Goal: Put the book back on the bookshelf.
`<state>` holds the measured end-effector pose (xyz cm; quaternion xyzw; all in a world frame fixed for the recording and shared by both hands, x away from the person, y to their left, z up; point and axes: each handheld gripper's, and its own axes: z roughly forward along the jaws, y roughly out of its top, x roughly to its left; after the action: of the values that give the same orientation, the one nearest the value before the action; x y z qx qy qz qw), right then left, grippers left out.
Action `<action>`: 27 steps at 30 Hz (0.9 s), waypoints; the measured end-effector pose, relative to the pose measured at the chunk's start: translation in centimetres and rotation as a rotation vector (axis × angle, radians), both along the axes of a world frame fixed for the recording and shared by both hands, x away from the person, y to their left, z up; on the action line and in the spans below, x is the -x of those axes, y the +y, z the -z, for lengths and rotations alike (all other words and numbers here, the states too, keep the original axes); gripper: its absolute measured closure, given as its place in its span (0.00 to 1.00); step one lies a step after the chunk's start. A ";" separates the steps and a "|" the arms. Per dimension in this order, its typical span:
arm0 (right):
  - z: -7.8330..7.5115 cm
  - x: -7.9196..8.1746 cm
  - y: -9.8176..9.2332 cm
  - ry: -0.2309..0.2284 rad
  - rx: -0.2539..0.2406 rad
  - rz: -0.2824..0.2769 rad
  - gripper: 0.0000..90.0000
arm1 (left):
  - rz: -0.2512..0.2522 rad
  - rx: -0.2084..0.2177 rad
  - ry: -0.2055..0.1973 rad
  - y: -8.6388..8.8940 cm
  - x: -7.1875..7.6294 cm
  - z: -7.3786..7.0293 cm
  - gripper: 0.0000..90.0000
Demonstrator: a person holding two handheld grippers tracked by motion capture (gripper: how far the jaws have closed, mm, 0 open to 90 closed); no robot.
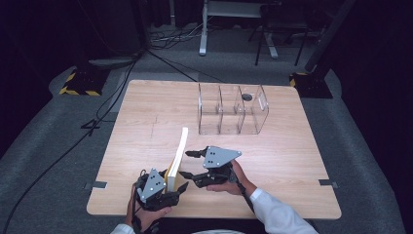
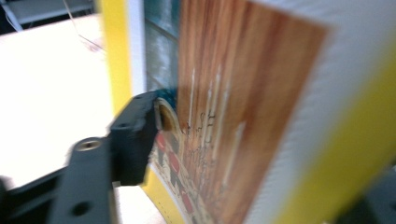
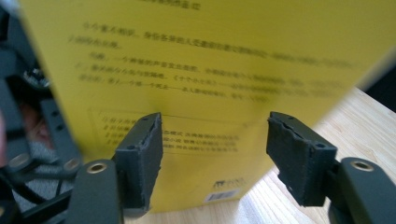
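Book [image 1: 178, 157] stands on edge near the table's [image 1: 146, 112] front, seen from above as a thin pale slab with yellow at its foot, between the two grippers. The left gripper [image 1: 171, 191] is clamped on the book's near bottom corner; the left gripper view brings out the front cover [image 2: 243, 112], wood-brown with a yellow border, with one black pad pressed flat on it. The right gripper [image 1: 191, 164] sits beside the book with jaws spread, not pinching it. The right gripper view alone shows the yellow back cover [image 3: 210, 70] with printed lines, framed between the two parted pads [image 3: 144, 154]. A clear divided bin [image 1: 233, 109] stands farther back.
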<state>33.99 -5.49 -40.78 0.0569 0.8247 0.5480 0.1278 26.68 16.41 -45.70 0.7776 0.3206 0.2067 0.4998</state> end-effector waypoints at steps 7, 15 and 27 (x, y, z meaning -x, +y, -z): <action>-0.1 -0.5 -0.8 -0.001 -0.003 0.062 0.39 | -0.010 0.047 -0.029 1.9 -0.1 -0.3 0.75; 0.2 -2.1 -3.0 0.014 -0.015 0.115 0.38 | 0.108 0.089 -0.031 2.1 -0.4 -0.3 0.83; 1.8 -3.5 -9.4 0.072 0.048 -0.020 0.36 | 0.376 0.129 -0.015 -2.7 -3.9 -0.8 0.83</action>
<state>37.52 -14.88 -42.55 0.0654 0.8423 0.5268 0.0937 30.54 13.68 -44.94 0.7886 0.1785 0.0948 0.5808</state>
